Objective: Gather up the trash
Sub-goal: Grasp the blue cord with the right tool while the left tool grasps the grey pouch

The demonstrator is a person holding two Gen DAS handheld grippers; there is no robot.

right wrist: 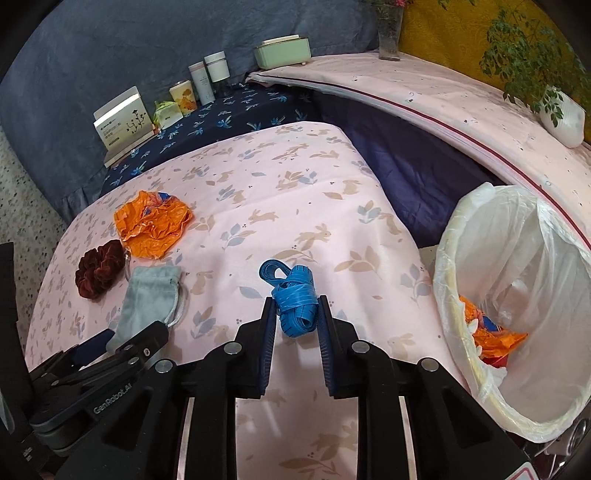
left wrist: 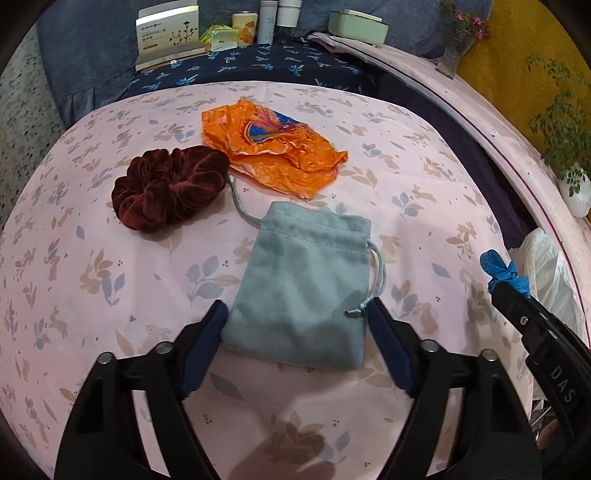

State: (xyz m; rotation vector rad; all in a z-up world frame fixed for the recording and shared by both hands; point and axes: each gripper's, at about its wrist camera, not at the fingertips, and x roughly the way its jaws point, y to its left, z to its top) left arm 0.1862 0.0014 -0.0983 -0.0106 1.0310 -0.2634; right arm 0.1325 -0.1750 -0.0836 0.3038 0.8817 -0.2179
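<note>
A crumpled orange wrapper (left wrist: 273,147) lies on the pink bunny-print tablecloth (left wrist: 424,206), beyond a dark red velvet scrunchie (left wrist: 166,186) and a grey drawstring pouch (left wrist: 303,288). My left gripper (left wrist: 295,321) is open, its fingers either side of the pouch's near end, just above it. My right gripper (right wrist: 295,314) is shut on a bunched blue tape measure (right wrist: 295,295), held above the cloth left of the bin (right wrist: 517,314). The bin has a white liner and orange wrappers (right wrist: 495,339) inside. The wrapper (right wrist: 151,229), scrunchie (right wrist: 99,267) and pouch (right wrist: 147,299) also show in the right wrist view.
At the back, a box (left wrist: 166,33), small cartons and bottles (left wrist: 267,20) stand on a dark blue floral cloth. A green tin (left wrist: 358,26), a glass vase (left wrist: 458,48) and a potted plant (right wrist: 554,107) sit on the pink ledge at the right.
</note>
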